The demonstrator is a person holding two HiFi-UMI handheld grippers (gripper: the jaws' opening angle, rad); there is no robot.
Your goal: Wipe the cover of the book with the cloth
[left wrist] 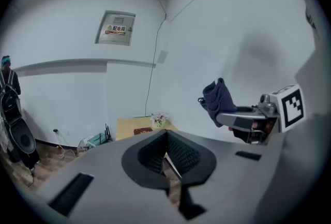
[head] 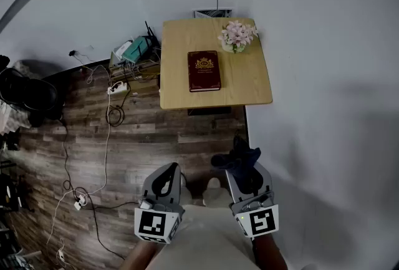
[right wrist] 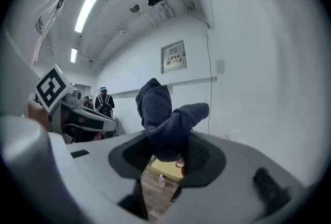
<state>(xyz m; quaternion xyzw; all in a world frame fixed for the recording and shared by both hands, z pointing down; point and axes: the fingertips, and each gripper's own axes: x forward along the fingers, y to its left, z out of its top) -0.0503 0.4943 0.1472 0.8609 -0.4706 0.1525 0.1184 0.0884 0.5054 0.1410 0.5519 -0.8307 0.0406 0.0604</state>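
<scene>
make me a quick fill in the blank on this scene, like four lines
The right gripper is shut on a dark blue ____.
The left gripper holds ____.
The red book lies on the wooden table with its cover facing ____.
Pink ____ stand on the table beside the book, not touching it.
Missing: cloth; nothing; up; flowers.

walls point(head: 312, 13) white | floor point(head: 137, 138) dark wood planks | 1 wooden table point(head: 249, 85)

On light wooden square counter point(head: 177, 63): dark red hardcover book point(head: 204, 71) at centre; pink flower bunch point(head: 237, 36) behind it, rightward.
</scene>
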